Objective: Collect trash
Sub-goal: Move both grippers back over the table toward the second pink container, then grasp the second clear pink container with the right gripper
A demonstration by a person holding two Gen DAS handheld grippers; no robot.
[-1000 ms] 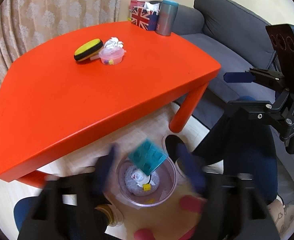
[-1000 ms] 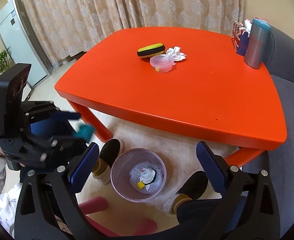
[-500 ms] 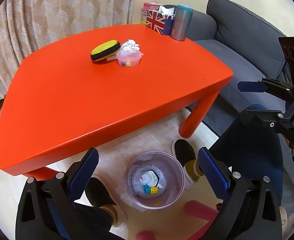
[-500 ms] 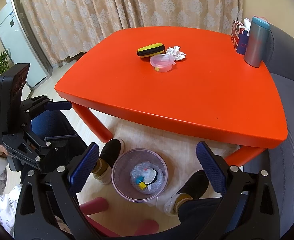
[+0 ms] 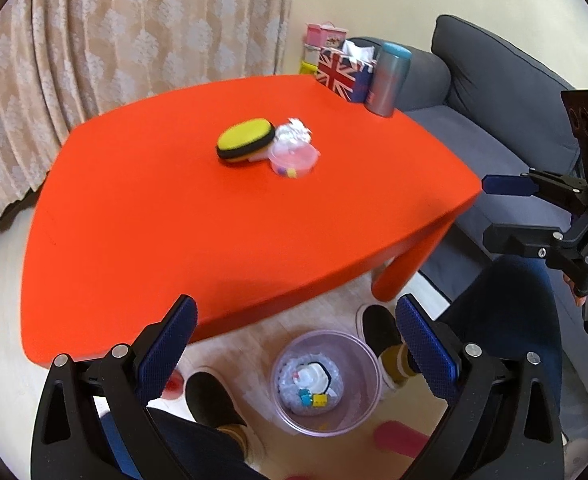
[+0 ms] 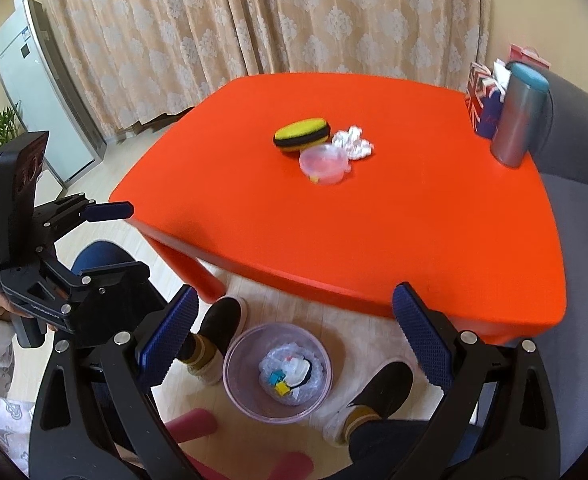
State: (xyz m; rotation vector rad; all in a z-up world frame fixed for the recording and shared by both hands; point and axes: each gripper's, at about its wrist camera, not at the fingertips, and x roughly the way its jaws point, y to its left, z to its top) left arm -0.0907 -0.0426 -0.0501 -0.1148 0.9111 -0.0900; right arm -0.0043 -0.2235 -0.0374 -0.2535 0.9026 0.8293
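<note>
A clear pink trash bin stands on the floor under the near edge of the orange table; it holds crumpled plastic and small teal and yellow bits. It shows in the right wrist view too. On the table lie a crumpled white paper, a clear pink lidded tub and a yellow and black sponge. My left gripper is open and empty above the bin. My right gripper is open and empty, also above the bin.
A Union Jack tissue box and a grey tumbler stand at the table's far corner. A grey sofa lies to the right. The person's feet in slippers flank the bin. Curtains hang behind.
A second ago my left gripper held a teal piece over the bin; it has opened, the piece lies in the bin, and the gripper has risen. The right gripper has barely moved.
</note>
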